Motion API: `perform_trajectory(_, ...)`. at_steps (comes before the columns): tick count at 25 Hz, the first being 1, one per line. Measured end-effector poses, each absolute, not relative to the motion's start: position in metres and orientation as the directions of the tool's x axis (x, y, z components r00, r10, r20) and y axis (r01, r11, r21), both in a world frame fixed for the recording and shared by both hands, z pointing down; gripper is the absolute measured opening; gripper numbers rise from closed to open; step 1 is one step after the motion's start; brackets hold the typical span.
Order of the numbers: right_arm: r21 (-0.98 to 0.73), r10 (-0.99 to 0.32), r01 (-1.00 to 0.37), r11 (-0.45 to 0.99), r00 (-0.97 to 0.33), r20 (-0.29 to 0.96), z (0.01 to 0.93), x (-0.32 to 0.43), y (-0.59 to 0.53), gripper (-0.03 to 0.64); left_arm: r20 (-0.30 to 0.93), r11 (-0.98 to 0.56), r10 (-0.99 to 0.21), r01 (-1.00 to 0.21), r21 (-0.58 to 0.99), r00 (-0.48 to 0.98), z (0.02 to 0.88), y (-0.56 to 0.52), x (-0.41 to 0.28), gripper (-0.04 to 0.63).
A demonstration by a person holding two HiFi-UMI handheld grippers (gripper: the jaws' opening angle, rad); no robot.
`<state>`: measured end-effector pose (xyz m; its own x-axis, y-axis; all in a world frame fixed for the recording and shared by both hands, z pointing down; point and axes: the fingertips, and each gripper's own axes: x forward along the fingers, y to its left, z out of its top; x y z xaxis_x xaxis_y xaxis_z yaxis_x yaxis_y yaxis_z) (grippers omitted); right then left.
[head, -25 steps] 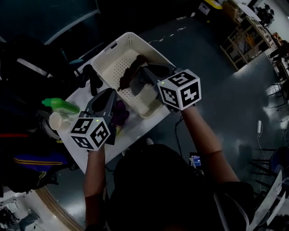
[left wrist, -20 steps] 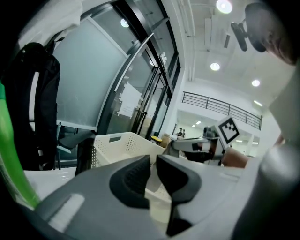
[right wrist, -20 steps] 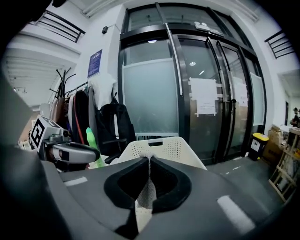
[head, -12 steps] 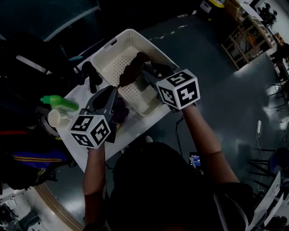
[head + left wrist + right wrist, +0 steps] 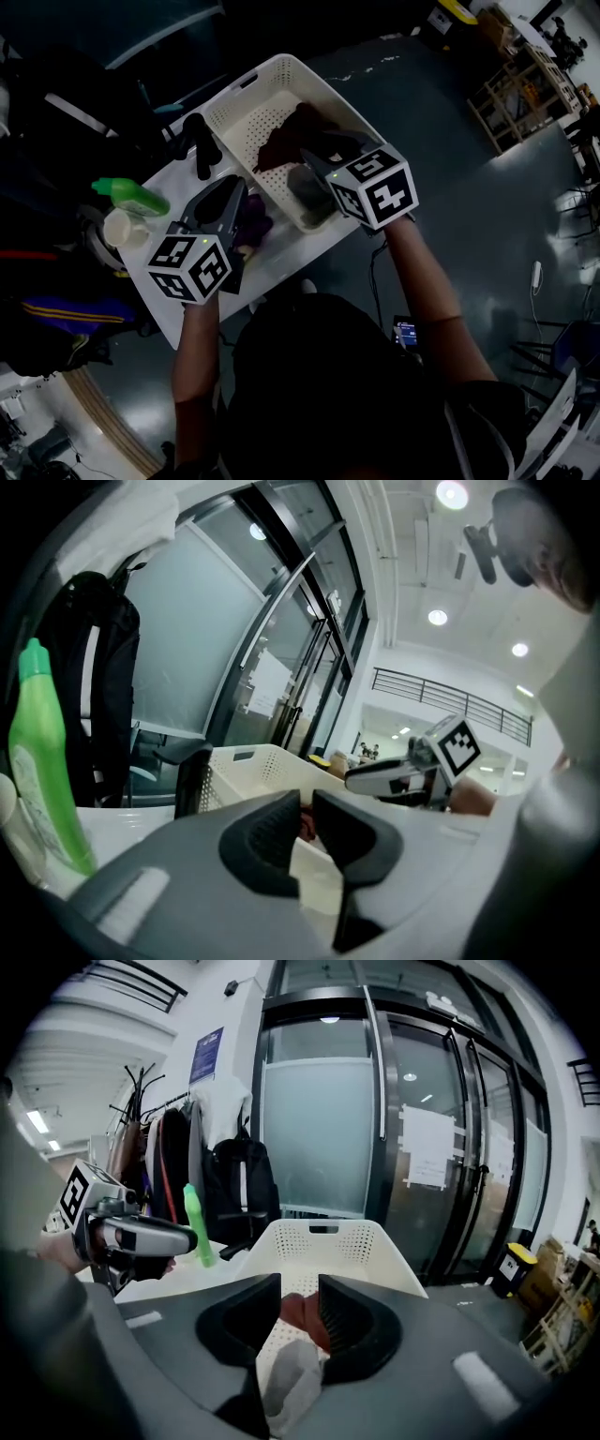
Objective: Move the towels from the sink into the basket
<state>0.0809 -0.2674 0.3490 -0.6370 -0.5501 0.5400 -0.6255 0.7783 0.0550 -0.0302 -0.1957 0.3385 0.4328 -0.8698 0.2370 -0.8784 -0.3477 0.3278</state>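
Fingers (image 5: 358, 1327) of right gripper (image 5: 300, 1314) half apart, just been opening, clear of brown towel (image 5: 289, 139) lying in basket (image 5: 281, 62). Left gripper (image 5: 231, 187): narrow gap, empty. Advice: lift straight up, check no cloth snags a pad before swinging back.

Two towels (image 5: 286, 141) (image 5: 307, 187) in one basket (image 5: 265, 67), one green bottle (image 5: 131, 195), two grippers (image 5: 230, 187) (image 5: 314, 159).

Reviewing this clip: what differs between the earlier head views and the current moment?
The right gripper, shut on the dark brown cloth towel a second ago, has just been opening its jaws and has let it go. The towel now lies in the white perforated plastic basket, visible beyond the parted jaws. The left gripper stayed beside the basket, and the green plastic bottle did not move.
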Motion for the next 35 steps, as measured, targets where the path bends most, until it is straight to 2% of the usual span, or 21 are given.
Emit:
perform_trajectory(3,0.048,-0.553,-0.623,0.781,-0.654,0.516,0.345,0.073,-0.263,0.084,0.24,-0.324,-0.879,-0.886,0.332,0.412,0.34,-0.188,-0.039,0.043)
perform_trajectory(5,0.035,-0.559,-0.626,0.779,-0.667,0.493,0.34,0.068,-0.26,-0.001,0.242,-0.31,-0.885,-0.891,0.333,0.398,0.341,-0.183,-0.046,0.041)
perform_trajectory(15,0.026,-0.508,-0.554,0.832,-0.741,0.439,0.314,0.016,-0.229,-0.003,0.24,-0.187,-0.931,-0.924,0.334,0.275,0.342,-0.144,-0.095,0.041)
perform_trajectory(24,-0.078,-0.321,-0.378,0.922,-0.863,0.39,0.306,-0.053,-0.173,-0.003,0.267,-0.055,-0.951,-0.939,0.341,0.153,0.355,-0.101,-0.142,0.04)
perform_trajectory(29,-0.105,-0.216,-0.285,0.953,-0.878,0.427,0.33,-0.092,-0.138,-0.002,0.294,0.016,-0.952,-0.943,0.333,0.087,0.371,-0.078,-0.164,0.04)
perform_trajectory(35,-0.132,-0.127,-0.23,0.964,-0.836,0.535,0.396,-0.124,-0.109,-0.003,0.336,0.09,-0.941,-0.937,0.339,0.031,0.404,-0.053,-0.182,0.04)
